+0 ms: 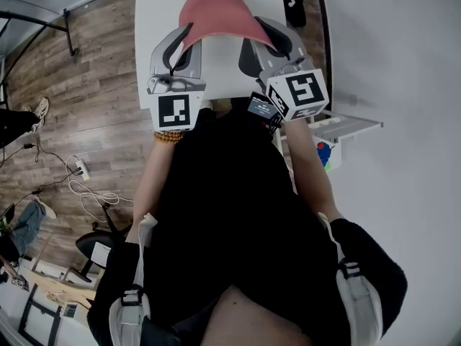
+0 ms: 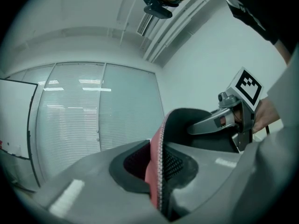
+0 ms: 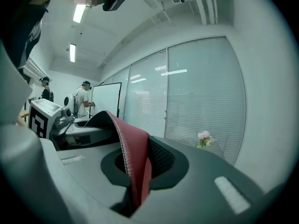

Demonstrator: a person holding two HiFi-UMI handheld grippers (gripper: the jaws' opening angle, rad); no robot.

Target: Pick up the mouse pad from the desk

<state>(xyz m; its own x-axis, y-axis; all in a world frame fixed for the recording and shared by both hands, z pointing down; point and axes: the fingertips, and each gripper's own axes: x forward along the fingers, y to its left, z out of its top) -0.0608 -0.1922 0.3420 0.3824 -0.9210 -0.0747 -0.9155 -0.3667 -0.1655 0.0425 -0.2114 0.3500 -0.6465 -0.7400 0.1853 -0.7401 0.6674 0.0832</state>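
Two hand-held grippers hold the mouse pad (image 1: pixel 216 13) in the air above the white desk (image 1: pixel 155 2), one at each side. The left hand-held gripper (image 1: pixel 187 34) is pinching the left edge, and the right hand-held gripper (image 1: pixel 257 36) is pinching the right edge. The red pad bends up in an arch between them. I judge that the lift itself is nearly finished, because the pad seems to be free of the desk. The next move probably calls for an even grip and hands that travel together, so that the soft pad is not pulled out of one side.

From the head view we get the whole picture: the pad, the desk under it and the wooden floor (image 1: pixel 94 63). It does not show clearly how the jaws stand. Each gripper view shows this well: the stitched edge of the pad is pressed between the dark jaw pads, with its black underside visible. Only the right gripper view shows two people (image 3: pixel 84 99) beside a whiteboard (image 3: pixel 106 99), and a small flower (image 3: pixel 204 136) near the glass wall.
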